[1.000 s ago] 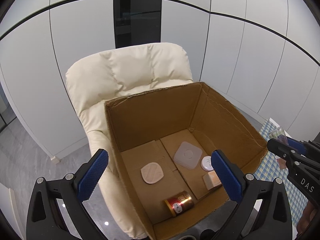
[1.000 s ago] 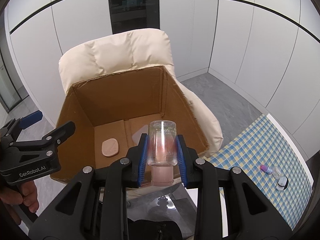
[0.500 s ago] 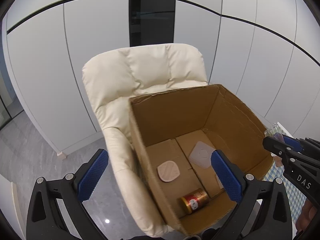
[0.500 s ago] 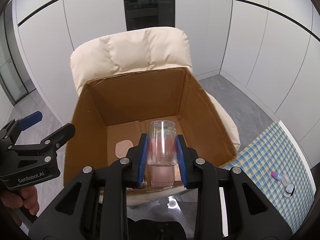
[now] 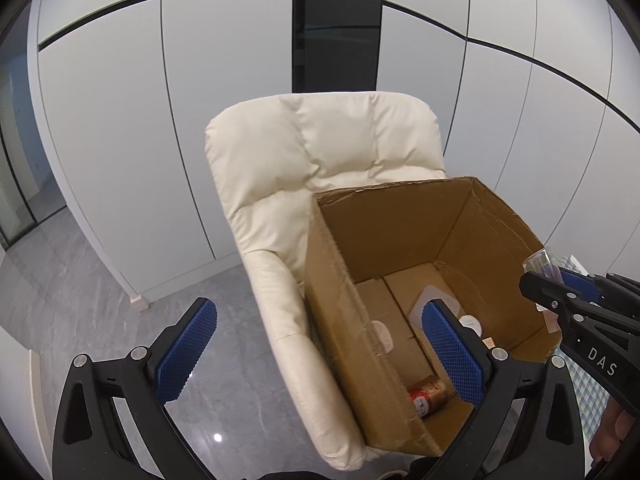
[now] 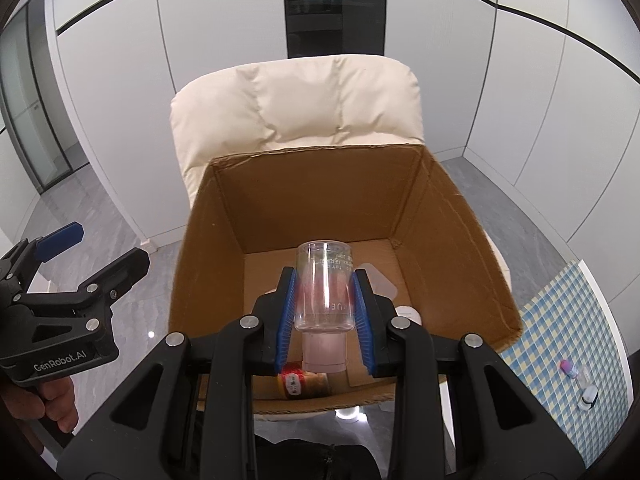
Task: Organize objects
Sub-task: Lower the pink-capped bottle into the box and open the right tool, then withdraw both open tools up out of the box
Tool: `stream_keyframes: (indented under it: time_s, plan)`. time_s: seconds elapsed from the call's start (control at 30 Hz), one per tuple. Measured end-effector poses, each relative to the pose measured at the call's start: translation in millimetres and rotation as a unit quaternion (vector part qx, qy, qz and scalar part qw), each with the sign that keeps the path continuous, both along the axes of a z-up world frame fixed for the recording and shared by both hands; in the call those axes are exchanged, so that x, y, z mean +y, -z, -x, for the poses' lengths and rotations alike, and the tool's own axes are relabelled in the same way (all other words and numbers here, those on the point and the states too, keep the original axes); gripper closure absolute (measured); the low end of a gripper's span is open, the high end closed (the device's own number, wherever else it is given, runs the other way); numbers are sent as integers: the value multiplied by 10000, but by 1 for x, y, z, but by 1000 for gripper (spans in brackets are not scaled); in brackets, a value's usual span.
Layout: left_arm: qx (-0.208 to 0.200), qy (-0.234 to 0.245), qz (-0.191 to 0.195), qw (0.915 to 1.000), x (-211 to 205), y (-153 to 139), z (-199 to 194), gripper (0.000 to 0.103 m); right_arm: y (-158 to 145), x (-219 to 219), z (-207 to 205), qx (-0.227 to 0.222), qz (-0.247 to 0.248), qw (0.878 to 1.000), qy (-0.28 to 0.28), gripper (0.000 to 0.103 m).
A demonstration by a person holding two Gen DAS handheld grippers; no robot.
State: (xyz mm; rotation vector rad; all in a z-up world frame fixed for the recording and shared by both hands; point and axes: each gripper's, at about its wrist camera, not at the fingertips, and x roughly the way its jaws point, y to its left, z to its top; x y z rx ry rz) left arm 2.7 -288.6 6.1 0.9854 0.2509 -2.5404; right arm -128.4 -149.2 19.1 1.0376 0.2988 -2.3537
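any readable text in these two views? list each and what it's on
"GenRobot.AI": white lettering on the black body of the left gripper.
"DAS": white lettering on the black body of the right gripper.
Clear plastic bottle with a pale pink cap, held in the right gripper: raised print, only "UE" legible, the rest too faint.
Red and gold can lying in the brown cardboard box: label too small to read.

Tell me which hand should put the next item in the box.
Right. The right gripper has its jaws shut on the clear bottle and hangs over the open box. The left gripper is open, empty, and off to the box's side.
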Motion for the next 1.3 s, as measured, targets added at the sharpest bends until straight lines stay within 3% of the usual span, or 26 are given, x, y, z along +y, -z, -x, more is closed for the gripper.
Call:
stream_keyframes:
  time_s: [0.4,0.53,0.67,0.73,0.87,1.03,1.3]
  plan:
    - [-9,-173,-14,9998,-19,1,-12,0,1,-29,-6,19,-11,9997,-224,74]
    - [-3,-182,-26,9998,-21,1,-12,0,1,-33,-7,73,-17,9997,-249,41]
    - [-4,-176,-31,9998,-22,1,-11,0,-1,-32,-7,112,33,9998,-185,28]
    - [3,-186,-40,9998,-22,0,-11,0,0,-32,-4,64,43,9999,-142,27]
    - [-8,-198,-64,9998,-22,0,-11,0,0,-30,-3,38,7,10000,-57,11]
    - [-12,-185,-36,9998,-19,-1,-8,0,-1,-21,1,74,8,9999,100,3]
    - [-23,-48,14,10000,-6,0,-1,0,-2,-3,9,57,47,9995,299,0]
